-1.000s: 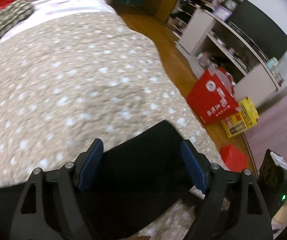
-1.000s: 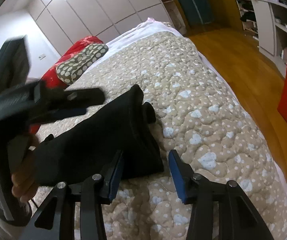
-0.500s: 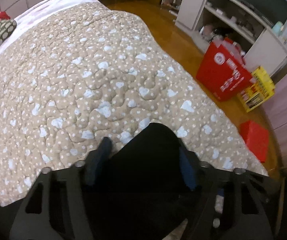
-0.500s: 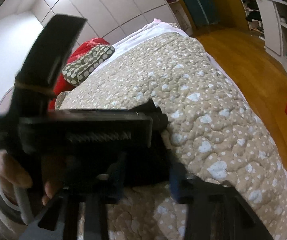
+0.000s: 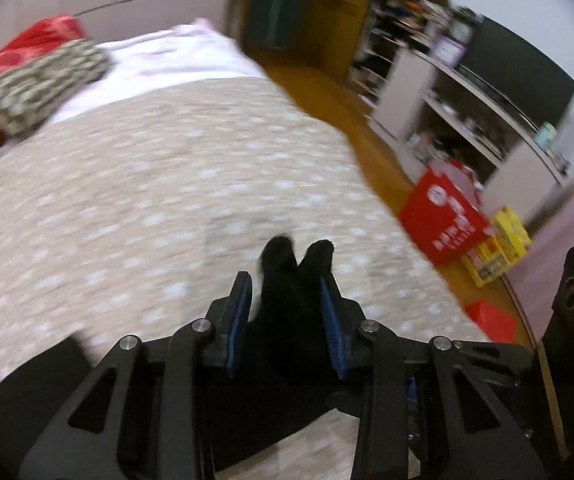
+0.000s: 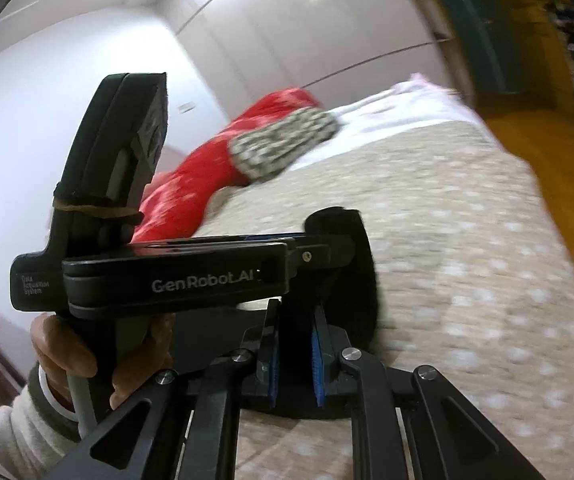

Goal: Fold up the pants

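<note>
Left gripper [image 6: 327, 248] blocks view beside pants [image 6: 361, 280].

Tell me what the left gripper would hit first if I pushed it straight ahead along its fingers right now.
Beyond the black pants bunched between its pads, the left gripper points out over the spotted beige quilt. Nothing else lies in that line, so it would probably meet the quilt first, though motion blur leaves depth unclear.
</note>
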Demonstrator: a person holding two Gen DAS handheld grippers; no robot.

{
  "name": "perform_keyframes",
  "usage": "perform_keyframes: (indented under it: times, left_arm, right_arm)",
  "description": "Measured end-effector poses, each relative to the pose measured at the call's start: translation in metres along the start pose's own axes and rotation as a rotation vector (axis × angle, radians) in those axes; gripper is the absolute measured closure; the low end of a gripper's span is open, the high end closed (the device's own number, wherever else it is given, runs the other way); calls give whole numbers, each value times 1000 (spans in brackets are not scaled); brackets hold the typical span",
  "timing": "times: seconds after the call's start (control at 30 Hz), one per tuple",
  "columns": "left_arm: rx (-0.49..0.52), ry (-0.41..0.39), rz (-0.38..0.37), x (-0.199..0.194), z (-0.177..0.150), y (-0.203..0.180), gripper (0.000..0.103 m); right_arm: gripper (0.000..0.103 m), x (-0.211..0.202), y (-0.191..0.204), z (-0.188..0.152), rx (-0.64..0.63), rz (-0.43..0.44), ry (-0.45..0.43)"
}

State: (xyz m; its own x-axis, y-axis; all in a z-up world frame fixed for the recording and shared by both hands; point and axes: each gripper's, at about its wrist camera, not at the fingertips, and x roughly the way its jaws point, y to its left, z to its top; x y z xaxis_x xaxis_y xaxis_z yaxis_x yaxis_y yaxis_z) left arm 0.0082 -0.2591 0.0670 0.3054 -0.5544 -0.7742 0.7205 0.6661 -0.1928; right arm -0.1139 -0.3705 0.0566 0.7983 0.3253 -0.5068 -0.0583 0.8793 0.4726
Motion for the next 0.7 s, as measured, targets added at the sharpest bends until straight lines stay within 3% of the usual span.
perform_keyframes:
  times: [0.17,0.23,0.33,0.4,0.53,0.6,0.63,0.67,0.7]
  left_arm:
    - [-187,38,121,-7,-43,86,70]
    - [-254,78,205,5,-62,114,70]
    - [-341,115,193,12,-81,140,70]
    - [-358,85,171,0,-87,145,70]
    - [-334,43,175,-26,-91,141,69]
    - [-332,28,143,-34,-91,136,57]
    - [-333,20,125,-37,-91,132,44]
    - [-336,13,102,-38,-92,127,33]
    - [-338,8,81,-39,-93,123,32]
  right_arm:
    - [91,72,57,-15,-59,94,114]
    - [91,112,73,-29,-32,150,187]
    - [91,167,90,-52,-20,160,309]
    - [91,180,96,-57,-38,156,373]
    - [90,119,83,-38,-73,160,296]
    - [85,77,66,-27,-81,143,218]
    - [72,57,52,-21,-86,109,174]
    - [66,47,41,-18,-86,58,146]
    - [63,39,30,-17,-80,-6,119]
